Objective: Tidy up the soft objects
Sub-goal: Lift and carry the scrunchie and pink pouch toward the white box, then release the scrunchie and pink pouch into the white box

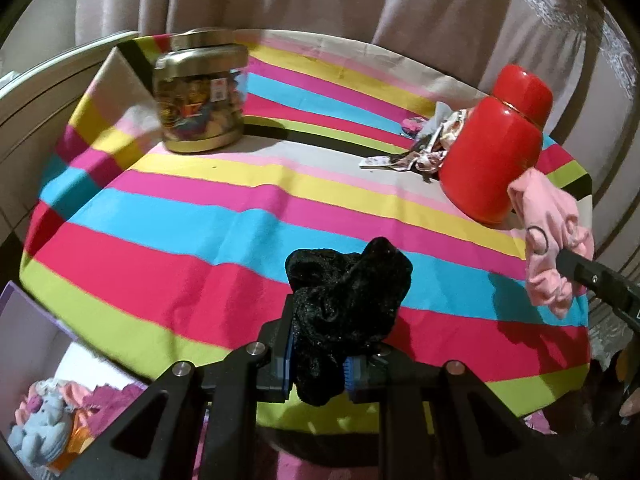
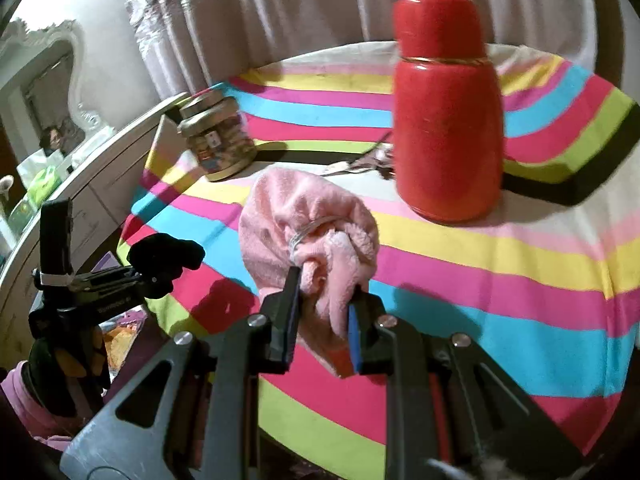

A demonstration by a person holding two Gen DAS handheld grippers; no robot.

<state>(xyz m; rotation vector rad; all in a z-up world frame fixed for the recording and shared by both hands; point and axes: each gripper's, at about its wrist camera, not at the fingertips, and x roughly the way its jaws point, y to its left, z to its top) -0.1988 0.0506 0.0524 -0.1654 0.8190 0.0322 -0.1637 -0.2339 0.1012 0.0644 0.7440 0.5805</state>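
Observation:
My left gripper [image 1: 320, 344] is shut on a crumpled black fuzzy cloth [image 1: 348, 300] and holds it above the near edge of the striped round table [image 1: 180, 240]. It also shows in the right wrist view [image 2: 160, 264], with the black cloth [image 2: 164, 254] at its tip. My right gripper [image 2: 326, 300] is shut on a bundled pink fleece cloth [image 2: 300, 224] bound with a thin hair tie, held over the table. From the left wrist view the pink cloth [image 1: 552, 240] hangs at the right, beside the red bottle.
A red bottle [image 2: 444, 120] stands at the table's right. A gold-lidded glass jar [image 1: 200, 96] stands at the back left. Crumpled wrappers [image 1: 420, 148] lie behind the bottle. A box with soft toys [image 1: 52, 420] sits below the table's left edge. Curtains hang behind.

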